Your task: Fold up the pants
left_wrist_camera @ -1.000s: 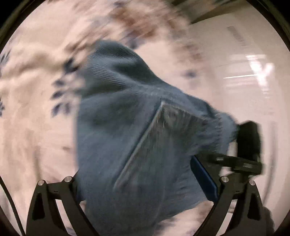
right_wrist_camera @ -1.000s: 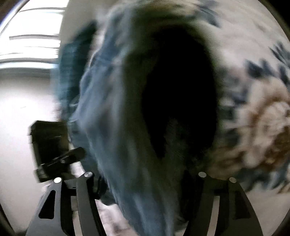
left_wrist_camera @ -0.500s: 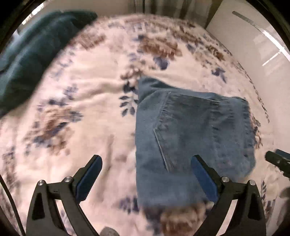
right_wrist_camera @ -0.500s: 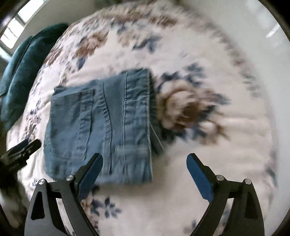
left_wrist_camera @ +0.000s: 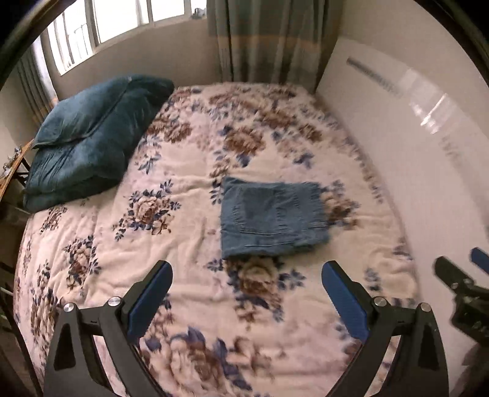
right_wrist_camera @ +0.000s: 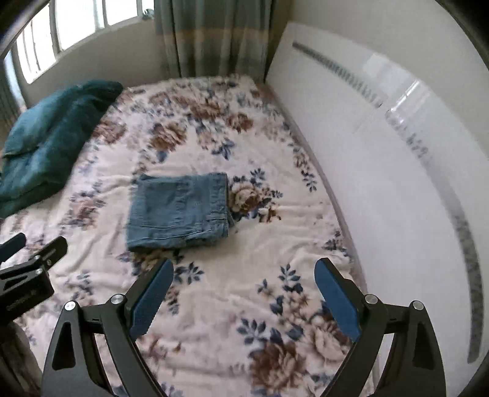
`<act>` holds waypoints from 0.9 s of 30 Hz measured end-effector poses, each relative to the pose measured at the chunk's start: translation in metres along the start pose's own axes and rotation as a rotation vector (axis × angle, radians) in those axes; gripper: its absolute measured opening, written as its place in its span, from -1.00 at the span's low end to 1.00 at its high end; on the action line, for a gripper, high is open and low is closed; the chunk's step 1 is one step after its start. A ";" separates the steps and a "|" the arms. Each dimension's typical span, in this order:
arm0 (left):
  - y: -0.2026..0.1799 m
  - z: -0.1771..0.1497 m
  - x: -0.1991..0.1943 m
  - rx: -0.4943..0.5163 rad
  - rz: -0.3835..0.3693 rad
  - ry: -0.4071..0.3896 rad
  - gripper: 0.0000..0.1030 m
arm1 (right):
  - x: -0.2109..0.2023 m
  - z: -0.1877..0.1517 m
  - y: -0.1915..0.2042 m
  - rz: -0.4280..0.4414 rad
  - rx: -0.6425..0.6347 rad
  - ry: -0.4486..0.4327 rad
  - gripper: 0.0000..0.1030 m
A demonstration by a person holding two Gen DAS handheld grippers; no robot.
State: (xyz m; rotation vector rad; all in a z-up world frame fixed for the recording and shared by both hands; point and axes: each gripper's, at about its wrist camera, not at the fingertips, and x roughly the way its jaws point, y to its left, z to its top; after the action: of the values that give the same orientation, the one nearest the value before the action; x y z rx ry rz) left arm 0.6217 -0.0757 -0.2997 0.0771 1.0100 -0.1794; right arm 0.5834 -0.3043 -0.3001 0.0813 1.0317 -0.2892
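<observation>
The blue denim pants point(left_wrist_camera: 272, 216) lie folded into a compact rectangle on the floral blanket point(left_wrist_camera: 171, 232), back pocket up. They also show in the right wrist view point(right_wrist_camera: 180, 210). My left gripper point(left_wrist_camera: 246, 274) is open and empty, held above the bed, well back from the pants. My right gripper point(right_wrist_camera: 244, 271) is open and empty, likewise raised and back from the pants. The right gripper shows at the right edge of the left wrist view point(left_wrist_camera: 464, 287); the left gripper shows at the left edge of the right wrist view point(right_wrist_camera: 27, 268).
Dark teal pillows point(left_wrist_camera: 88, 140) lie at the bed's far left. A white headboard panel point(left_wrist_camera: 412, 146) runs along the right side. A curtain point(left_wrist_camera: 269, 39) and a window point(left_wrist_camera: 122, 21) are at the back wall.
Both grippers let go of the pants, opened, and pulled up and back. The pants went from held in the air to lying folded on the bed.
</observation>
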 end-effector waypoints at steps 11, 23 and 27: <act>-0.001 -0.040 -0.215 -0.001 -0.011 -0.136 0.94 | -0.229 -0.052 -0.017 0.063 -0.032 -0.114 0.86; 0.011 -0.079 -0.334 -0.013 0.049 -0.201 0.94 | -0.389 -0.102 -0.021 0.072 -0.059 -0.229 0.86; 0.015 -0.092 -0.353 -0.015 0.034 -0.204 0.94 | -0.414 -0.114 -0.018 0.079 -0.060 -0.229 0.87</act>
State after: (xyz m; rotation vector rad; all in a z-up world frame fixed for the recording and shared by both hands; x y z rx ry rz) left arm 0.3645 -0.0075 -0.0503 0.0606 0.8062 -0.1455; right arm 0.2847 -0.2159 -0.0037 0.0340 0.8072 -0.1908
